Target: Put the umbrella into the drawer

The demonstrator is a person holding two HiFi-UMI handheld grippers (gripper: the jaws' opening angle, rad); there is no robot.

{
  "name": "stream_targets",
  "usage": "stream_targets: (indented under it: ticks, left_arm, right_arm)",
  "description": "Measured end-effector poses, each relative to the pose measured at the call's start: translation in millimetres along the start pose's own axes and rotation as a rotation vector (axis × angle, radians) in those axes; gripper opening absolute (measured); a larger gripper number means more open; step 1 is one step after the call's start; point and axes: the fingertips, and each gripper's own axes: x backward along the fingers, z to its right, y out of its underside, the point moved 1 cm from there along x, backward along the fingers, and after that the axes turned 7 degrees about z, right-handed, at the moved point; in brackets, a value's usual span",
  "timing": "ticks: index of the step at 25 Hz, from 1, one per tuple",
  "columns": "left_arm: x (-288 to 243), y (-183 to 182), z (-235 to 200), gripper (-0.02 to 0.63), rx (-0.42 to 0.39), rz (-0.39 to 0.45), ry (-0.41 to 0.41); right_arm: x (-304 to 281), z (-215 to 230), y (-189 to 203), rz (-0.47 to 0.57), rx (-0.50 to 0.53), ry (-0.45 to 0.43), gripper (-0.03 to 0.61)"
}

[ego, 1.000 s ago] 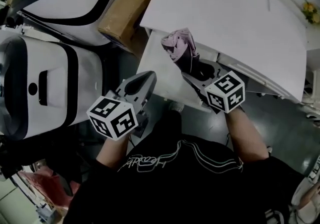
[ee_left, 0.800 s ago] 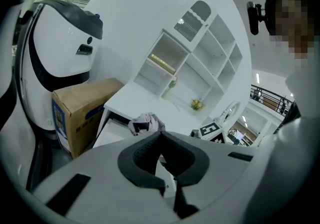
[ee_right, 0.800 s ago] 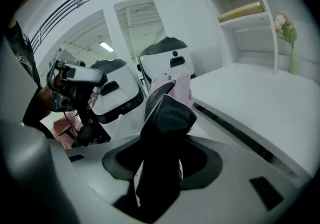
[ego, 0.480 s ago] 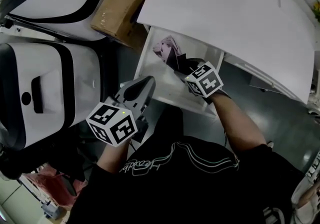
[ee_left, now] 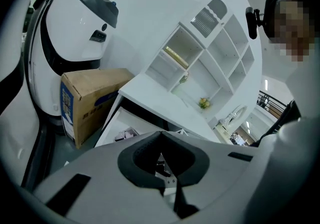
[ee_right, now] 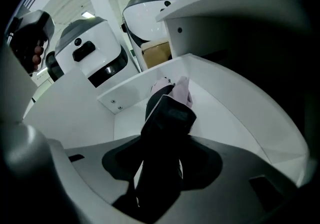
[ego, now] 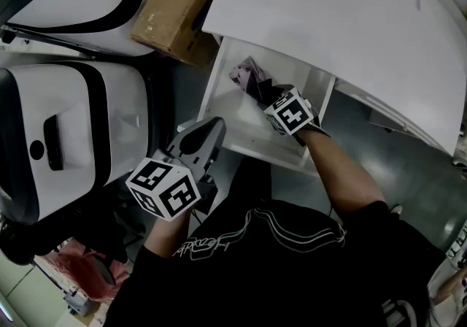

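White desk fills the top of our head view, and beneath its front edge a white drawer stands pulled out towards us. Off the desk's left edge a brown cardboard box lies on the floor. Further left are two big white machines with black bands, the nearer one just beside the drawer's left side.

Our right tongs reach down into the drawer from its front right corner. They are clamped on the folded umbrella, and the right gripper view shows its dark body filling the gap between the two pads. The umbrella is inside the drawer and runs from the tongs towards the back left corner. Its pale pink folds bunch at that far end, close to the left wall. We cannot tell whether the pink end rests on the drawer bottom or hangs just above it.

Our left tongs hover outside the drawer, near its front left corner, pointing towards the front panel and apart from it. Their tips are closed together with nothing between them.
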Motion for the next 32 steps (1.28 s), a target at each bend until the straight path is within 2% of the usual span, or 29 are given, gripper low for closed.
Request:
stream_targets:
  ticks: [4,8,13,17,21,28,32]
  left_arm:
    - [2,1,-5,0.02,0.009,0.002,-0.009]
    - [8,2,-9,0.02,0.017,0.008,-0.017]
    - [12,0,-4,0.02,0.014,0.019,-0.01]
    - [19,0,10,0.02,0.003,0.03,0.01]
    - [32,6,28,0.02,-0.005,0.038,0.041]
    - [64,17,75,0.02,-0.043,0.047,0.103]
    - [90,23,111,0.02,-0.091,0.064,0.142]
  right_arm:
    - [-8,1,5,-0.027,0.065,0.003,0.219]
    - [-13,-3,11,-0.074,0.088,0.012,0.225]
    - [-8,-7,10,-0.066,0.023,0.012,0.246]
    - [20,-4,7,-0.037,0.004,0.031,0.259]
    - [69,-12,-8,0.075,-0.039,0.052,0.259]
    - [187,-52,-38,0.382,-0.123,0.081,0.258]
    - [266,-97,-51,0.591,-0.142,0.052,0.258]
